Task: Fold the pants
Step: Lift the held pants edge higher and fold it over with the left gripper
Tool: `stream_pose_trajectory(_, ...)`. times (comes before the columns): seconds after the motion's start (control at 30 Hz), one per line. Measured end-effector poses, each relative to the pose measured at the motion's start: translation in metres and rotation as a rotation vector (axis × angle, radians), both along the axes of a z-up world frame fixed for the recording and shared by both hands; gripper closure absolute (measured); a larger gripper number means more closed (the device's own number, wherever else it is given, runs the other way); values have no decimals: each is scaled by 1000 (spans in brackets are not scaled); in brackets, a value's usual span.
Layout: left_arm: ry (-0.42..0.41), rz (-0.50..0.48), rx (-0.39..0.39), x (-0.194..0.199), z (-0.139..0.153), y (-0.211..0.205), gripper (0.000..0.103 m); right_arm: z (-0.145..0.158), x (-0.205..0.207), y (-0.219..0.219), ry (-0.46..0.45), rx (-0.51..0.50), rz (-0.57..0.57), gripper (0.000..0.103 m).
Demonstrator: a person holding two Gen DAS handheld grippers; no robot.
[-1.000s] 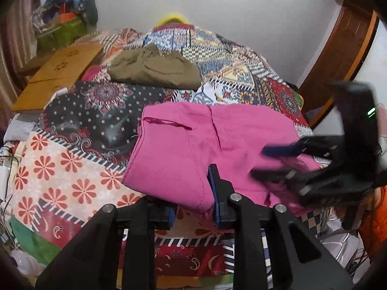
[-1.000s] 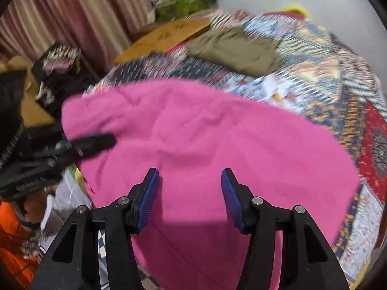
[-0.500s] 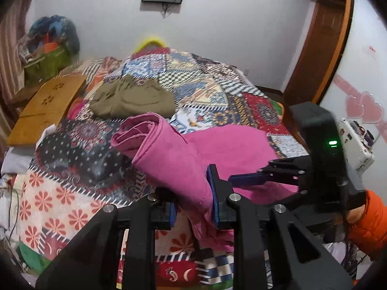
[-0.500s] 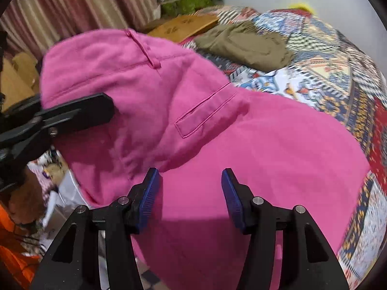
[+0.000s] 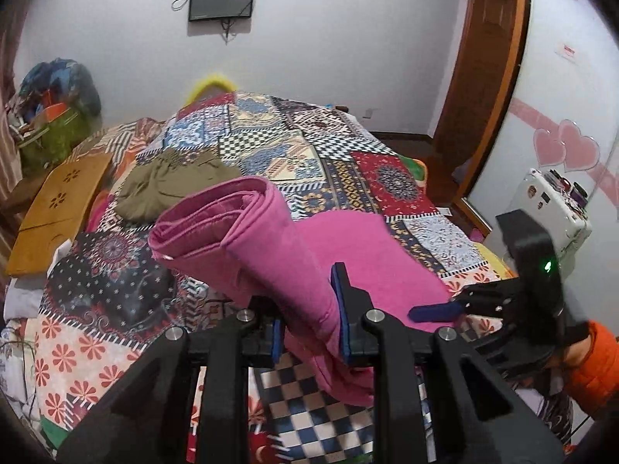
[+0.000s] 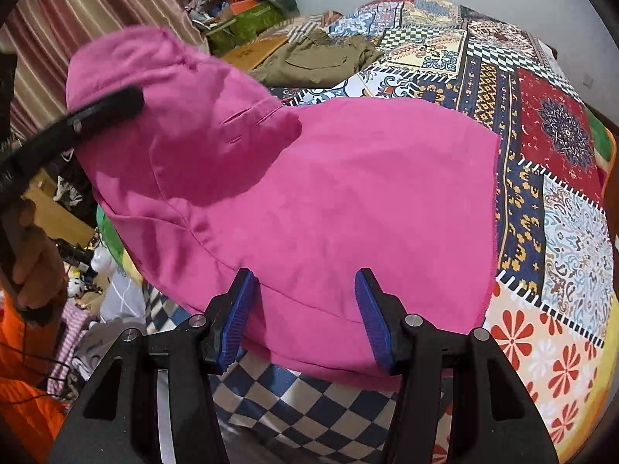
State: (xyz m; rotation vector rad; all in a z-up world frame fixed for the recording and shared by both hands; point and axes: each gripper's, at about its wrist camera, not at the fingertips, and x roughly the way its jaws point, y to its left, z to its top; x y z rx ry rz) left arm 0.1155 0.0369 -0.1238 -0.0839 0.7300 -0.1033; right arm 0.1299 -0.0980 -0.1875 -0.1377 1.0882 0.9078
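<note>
The pink pants lie on the patchwork bedspread at the near edge. My left gripper is shut on the waist end and holds it lifted above the bed, the cloth draping down to the rest. In the right wrist view the lifted end hangs at the upper left with the left gripper's finger across it, and the lower half of the pants lies flat. My right gripper is open, its blue pads just above the near edge of the flat cloth, holding nothing.
Folded olive pants lie further back on the bed. A wooden board lies along the left edge. A green bag with clutter stands at the back left. A wooden door frame is at the right.
My left gripper has lifted the waist end of the pink pants up and carried it over the lower half. The right gripper has stayed open above the near edge.
</note>
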Motion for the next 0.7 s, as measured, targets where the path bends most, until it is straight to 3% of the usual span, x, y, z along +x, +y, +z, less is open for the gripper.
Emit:
stream_pose_trajectory(0.33,-4,-81,-64,15,8,-24,82,2,-2,-5,-5,26,-8,51)
stream_pose_trajectory(0.57,-3,-129,-18,20,7,-37,83,24,-3,-53,-58,55,-141,51)
stream_pose_trajectory(0.7,0,-155,-23,24,9,-44,83,3,2,-74,-4,16,-192,51)
